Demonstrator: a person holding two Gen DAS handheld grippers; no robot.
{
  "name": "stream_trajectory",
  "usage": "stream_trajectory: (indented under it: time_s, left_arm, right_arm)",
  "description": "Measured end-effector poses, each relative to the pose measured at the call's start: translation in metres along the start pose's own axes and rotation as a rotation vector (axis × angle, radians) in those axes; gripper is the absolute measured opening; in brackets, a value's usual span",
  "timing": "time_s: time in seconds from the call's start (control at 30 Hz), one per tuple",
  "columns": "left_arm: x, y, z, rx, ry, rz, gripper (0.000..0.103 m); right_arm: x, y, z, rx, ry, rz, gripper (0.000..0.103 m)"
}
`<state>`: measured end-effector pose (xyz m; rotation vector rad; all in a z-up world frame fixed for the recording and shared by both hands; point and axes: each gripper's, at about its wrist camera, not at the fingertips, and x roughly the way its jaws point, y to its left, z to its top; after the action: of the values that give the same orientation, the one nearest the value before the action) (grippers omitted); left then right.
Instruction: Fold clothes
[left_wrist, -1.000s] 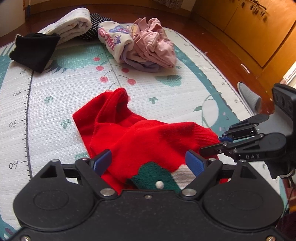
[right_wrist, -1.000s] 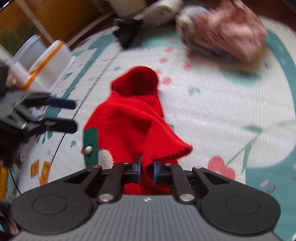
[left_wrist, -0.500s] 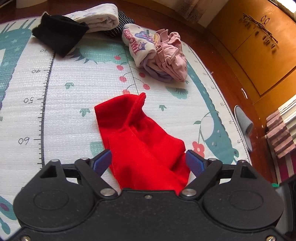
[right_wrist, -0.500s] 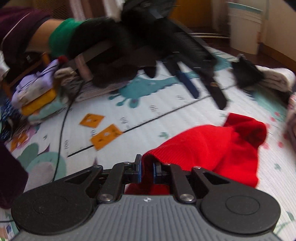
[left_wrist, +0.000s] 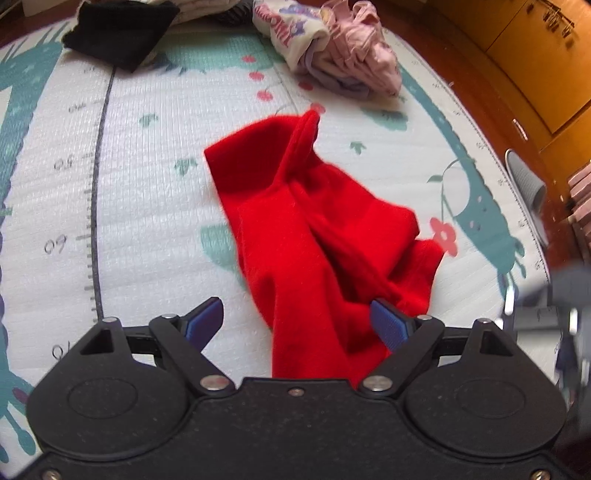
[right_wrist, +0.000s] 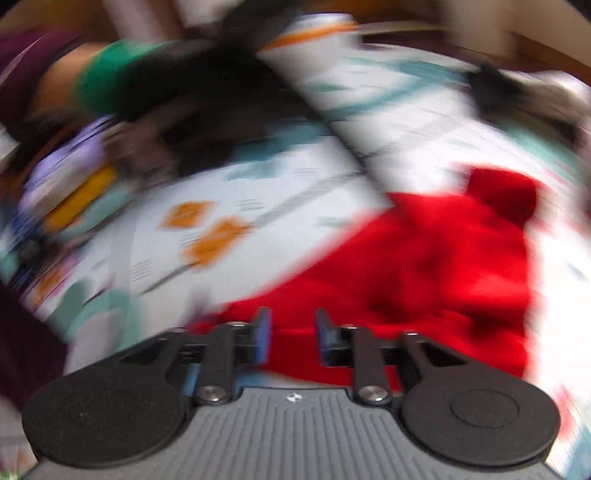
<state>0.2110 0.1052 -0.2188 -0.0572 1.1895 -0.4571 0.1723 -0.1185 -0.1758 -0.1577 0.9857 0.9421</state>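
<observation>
**Currently: both grippers parted over the red garment**

Centrally on the play mat (left_wrist: 155, 206) lies the red knit garment (left_wrist: 317, 236), crumpled, with one folded end raised toward the far edge of the mat and the other end running under the left gripper (left_wrist: 297, 319). The left gripper stands with its jaws wide apart; the blue pads (left_wrist: 388, 325) flank the near end of the garment, and the right-hand pad is touching or just over the cloth. No cloth is pinched between them.

The right wrist view is heavily motion-blurred. The right gripper (right_wrist: 291, 334) shows a clear gap between its jaws, with red cloth (right_wrist: 436, 273) visible through the gap and beyond it. Whether the fingers touch the cloth cannot be determined.

Along the far edge of the mat:
- a black folded garment (left_wrist: 122, 33), toward the far left corner;
- a pile of pink and lilac clothes (left_wrist: 340, 55), toward the far right.

A grey slipper (left_wrist: 524, 182) lies on the wooden floor (left_wrist: 458, 74) just off the right edge of the mat.
</observation>
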Motion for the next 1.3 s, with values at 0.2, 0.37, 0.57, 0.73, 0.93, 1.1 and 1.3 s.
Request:
stream_trajectory:
  time_s: [0.2,0.37,0.57,0.73,0.93,1.1,1.3]
  left_arm:
    - [0.018,-0.007,-0.027,0.021,0.087,-0.01,0.088]
    - [0.028,-0.005,-0.039,0.054,0.125,0.033,0.027]
    - [0.015,0.009,-0.026,0.121,0.05,0.135,0.01]
    - [-0.002,0.029,-0.011,0.08,-0.024,0.181,0.006]
    - [-0.013,0.03,0.011,0.094,-0.101,0.21,0.006]
    - [-0.008,0.006,0.035,0.212,-0.156,0.23,0.006]
    - [0.01,-0.037,0.063,0.367,-0.22,0.233,0.005]
  right_arm:
    - [0.002,-0.09,0.012,0.233,-0.018,-0.251,0.067]
    - [0.031,-0.108,0.001,0.215,0.099,-0.223,0.042]
    - [0.033,-0.089,-0.02,0.154,0.147,-0.162,0.022]
    - [0.023,-0.08,-0.026,0.156,0.14,-0.157,0.021]
    - [0.019,-0.052,-0.038,0.19,0.153,-0.093,0.02]
    - [0.027,-0.022,-0.041,0.223,0.181,0.008,0.02]
    - [0.05,0.022,-0.021,0.242,0.186,0.159,0.022]
